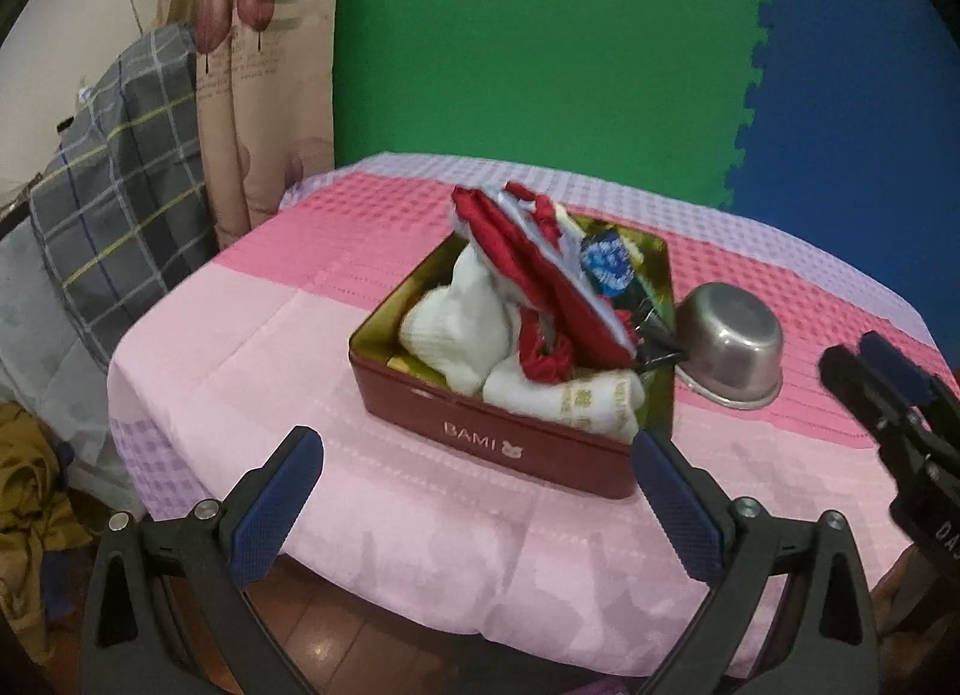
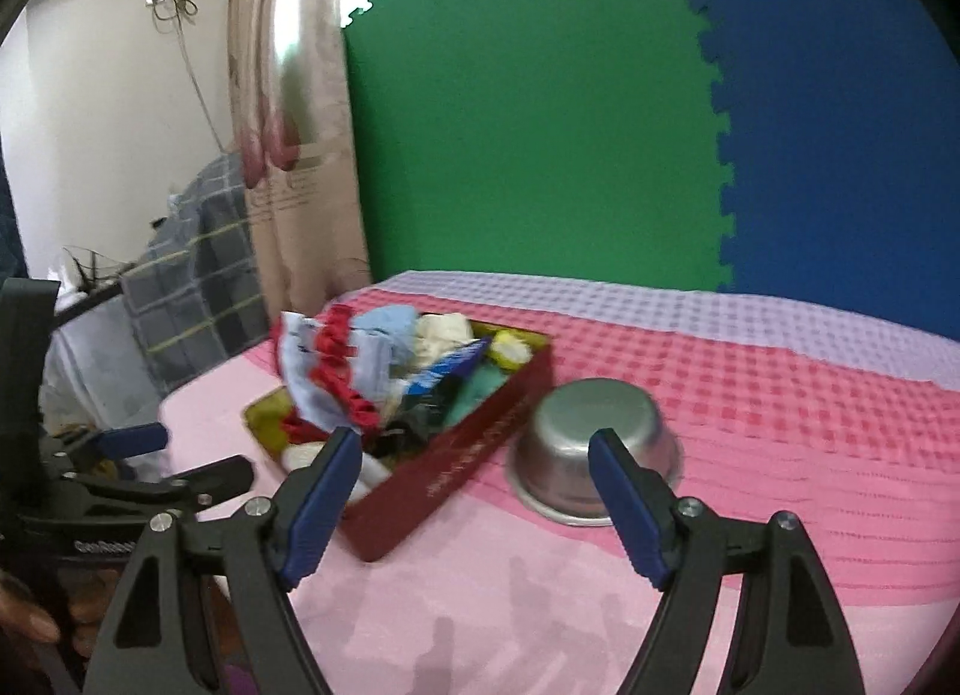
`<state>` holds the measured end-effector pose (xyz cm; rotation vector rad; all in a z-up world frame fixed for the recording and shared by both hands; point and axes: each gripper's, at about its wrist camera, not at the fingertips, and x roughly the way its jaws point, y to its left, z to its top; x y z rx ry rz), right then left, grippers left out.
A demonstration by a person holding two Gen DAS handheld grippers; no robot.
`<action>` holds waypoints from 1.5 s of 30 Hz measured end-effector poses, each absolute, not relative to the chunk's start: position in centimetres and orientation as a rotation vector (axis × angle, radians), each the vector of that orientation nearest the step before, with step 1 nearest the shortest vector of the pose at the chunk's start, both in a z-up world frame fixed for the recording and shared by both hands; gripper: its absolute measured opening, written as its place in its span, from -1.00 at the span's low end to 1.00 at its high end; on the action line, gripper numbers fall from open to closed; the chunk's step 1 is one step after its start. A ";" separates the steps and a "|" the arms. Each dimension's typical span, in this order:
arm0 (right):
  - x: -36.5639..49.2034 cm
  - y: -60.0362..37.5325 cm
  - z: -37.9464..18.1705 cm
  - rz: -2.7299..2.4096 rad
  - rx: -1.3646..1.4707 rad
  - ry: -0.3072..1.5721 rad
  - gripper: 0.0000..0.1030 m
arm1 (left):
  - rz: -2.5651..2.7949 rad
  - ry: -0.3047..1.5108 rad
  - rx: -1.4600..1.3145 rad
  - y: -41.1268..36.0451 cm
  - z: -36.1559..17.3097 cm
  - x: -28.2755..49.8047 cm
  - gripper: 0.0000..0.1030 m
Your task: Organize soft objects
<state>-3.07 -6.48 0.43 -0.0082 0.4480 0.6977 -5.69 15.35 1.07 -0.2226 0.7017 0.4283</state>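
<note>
In the left wrist view the left tool (image 1: 477, 458) is standing released at the bottom of the frame, its 2 fingers gaping with nothing between them. The right tool (image 2: 477, 458) is likewise spreading wide and bare. At frame center a red tin (image 1: 510, 443) is sitting on the pink-covered surface (image 1: 240, 359), holding white socks (image 1: 456, 329) and red cloth (image 1: 534, 269). A steel bowl (image 1: 735, 344) is lying upside down just beside it.
</note>
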 end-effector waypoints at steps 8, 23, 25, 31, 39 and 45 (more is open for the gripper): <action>-2.2 -6.6 -1.7 0.631 -0.069 0.443 0.56 | 0.457 0.672 -0.233 14.9 -1.1 -4.9 0.97; -0.4 -7.2 -3.5 0.606 -0.008 0.584 0.56 | 0.370 0.852 -0.216 12.2 -5.9 -2.2 0.97; -0.2 -7.1 -3.5 0.606 -0.007 0.589 0.56 | 0.370 0.858 -0.212 12.2 -5.9 -2.2 0.97; 0.3 -7.3 -3.7 0.601 0.017 0.610 0.56 | 0.374 0.865 -0.206 11.9 -6.0 -2.2 0.98; 0.1 -6.9 -3.8 0.614 0.002 0.609 0.56 | 0.374 0.868 -0.206 12.1 -6.0 -2.1 0.99; 0.3 -6.9 -3.9 0.616 0.002 0.621 0.56 | 0.374 0.868 -0.206 12.1 -6.0 -2.1 0.99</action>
